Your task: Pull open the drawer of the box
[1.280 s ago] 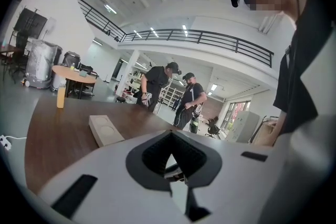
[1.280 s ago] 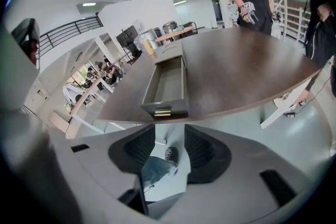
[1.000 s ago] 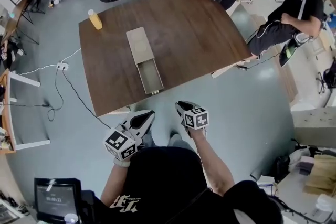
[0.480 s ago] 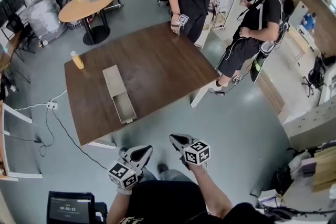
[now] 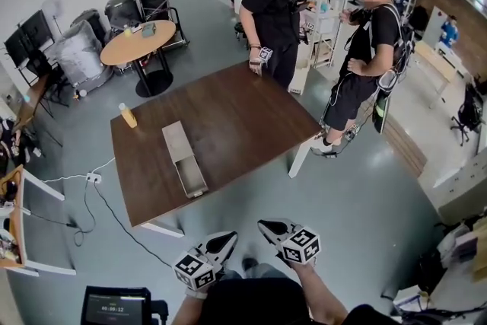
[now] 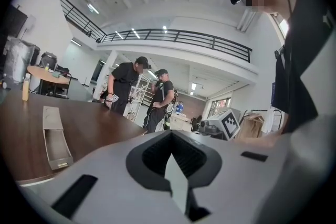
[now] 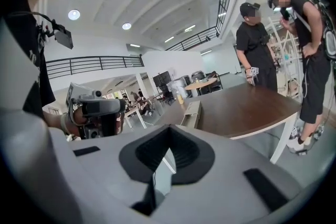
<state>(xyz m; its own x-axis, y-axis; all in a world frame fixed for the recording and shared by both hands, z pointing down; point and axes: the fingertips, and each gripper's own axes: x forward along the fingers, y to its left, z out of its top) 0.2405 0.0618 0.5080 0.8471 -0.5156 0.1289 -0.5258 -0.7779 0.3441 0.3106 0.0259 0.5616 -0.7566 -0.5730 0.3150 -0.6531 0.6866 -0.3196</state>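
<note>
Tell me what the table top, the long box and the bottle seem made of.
Table top: dark wood or wood-look laminate, satin; grain streaks show. Box: matte grey-beige, perhaps painted wood or cardboard; too small to tell. Bottle: probably plastic, orange-yellow with a pale cap.

Bright, even ceiling-light illumination, soft shadows, strong fisheye distortion – edges dark, vignetted

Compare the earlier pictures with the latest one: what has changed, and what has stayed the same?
The person backed away from the table, drawing the left claw and right claw back, both shut and empty. The box, its open drawer and the bottle stayed put.
</note>
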